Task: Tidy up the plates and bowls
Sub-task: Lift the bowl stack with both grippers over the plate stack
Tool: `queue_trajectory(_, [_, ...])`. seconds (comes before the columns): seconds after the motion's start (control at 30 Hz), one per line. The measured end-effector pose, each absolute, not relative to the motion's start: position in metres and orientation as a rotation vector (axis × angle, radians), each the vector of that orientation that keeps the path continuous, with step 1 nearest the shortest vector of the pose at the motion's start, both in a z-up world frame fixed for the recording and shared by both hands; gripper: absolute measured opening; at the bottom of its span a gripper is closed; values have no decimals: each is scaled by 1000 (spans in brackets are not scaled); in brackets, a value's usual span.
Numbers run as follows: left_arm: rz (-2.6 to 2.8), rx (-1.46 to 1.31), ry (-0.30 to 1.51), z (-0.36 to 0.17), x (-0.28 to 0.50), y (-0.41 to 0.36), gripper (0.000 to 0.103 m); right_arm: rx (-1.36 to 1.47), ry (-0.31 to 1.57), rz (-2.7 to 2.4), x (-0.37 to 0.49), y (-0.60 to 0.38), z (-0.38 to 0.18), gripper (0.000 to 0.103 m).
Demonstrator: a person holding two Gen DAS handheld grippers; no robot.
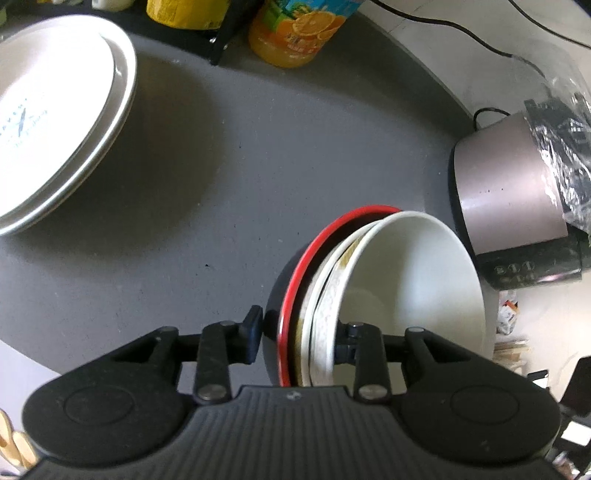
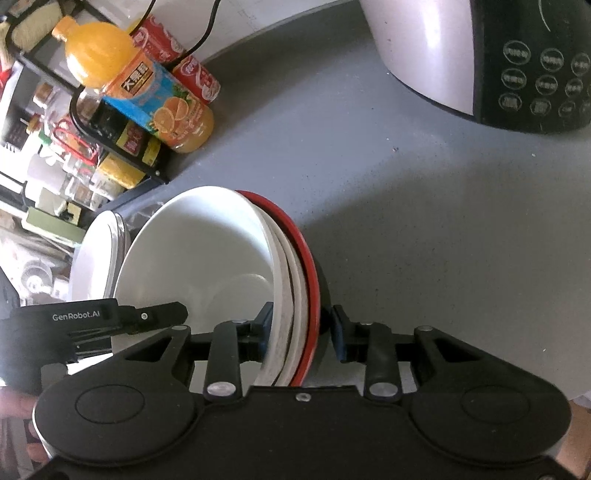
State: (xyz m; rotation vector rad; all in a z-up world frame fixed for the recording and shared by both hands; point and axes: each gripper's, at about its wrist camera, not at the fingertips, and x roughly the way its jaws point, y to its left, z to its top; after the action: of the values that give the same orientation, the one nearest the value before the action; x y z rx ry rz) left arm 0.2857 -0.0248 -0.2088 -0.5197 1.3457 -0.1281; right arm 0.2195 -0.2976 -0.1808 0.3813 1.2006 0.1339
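Both grippers grip the same nested stack of bowls (image 1: 388, 295) from opposite sides above a grey desk (image 1: 184, 184). The left gripper (image 1: 299, 339) has its fingers (image 1: 253, 332) partly closed, pinching the stack's rims: 1 blue-padded finger presses the dark outer wall, the other sits inside the top bowl. The right gripper (image 2: 303, 332) pinches the same way, 1 finger inside the white bowl (image 2: 207, 258), while the other finger appears just clear of the dark outer wall.

The stack, seen on edge between each pair of fingers, shows at least 3 bowls: a smooth, glossy white bowl innermost, a cream bowl (image 1: 325, 306) with brownish speckled markings behind it, and a red-rimmed bowl (image 1: 295, 280) with a dark outside. All are round and look like glazed ceramic, though the material cannot be confirmed.

Beyond the left fingers, to their left, 2 stacked pale plates (image 1: 55, 122) with faint blue print lie on the desk, well apart from the bowls. Ahead stands a plastic orange juice bottle (image 1: 295, 33) beside a black wire rack (image 1: 218, 40). To the right of the left fingers sits a rounded metallic rice cooker (image 1: 513, 192) with a dark button panel, clear crinkled plastic bag (image 1: 569, 122) against it. The desk surface is matte grey with fine dark speckles.
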Motion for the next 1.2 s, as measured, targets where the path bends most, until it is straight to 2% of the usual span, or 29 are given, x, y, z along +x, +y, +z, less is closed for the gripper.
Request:
queue_trajectory(0.57, [-87, -498, 1321, -187, 284, -7, 31, 362, 1205, 182, 228, -271, -168, 28])
queue_trajectory(1.2, [-43, -511, 1244, -150, 302, 86, 31, 329, 1150, 258, 263, -185, -139, 28])
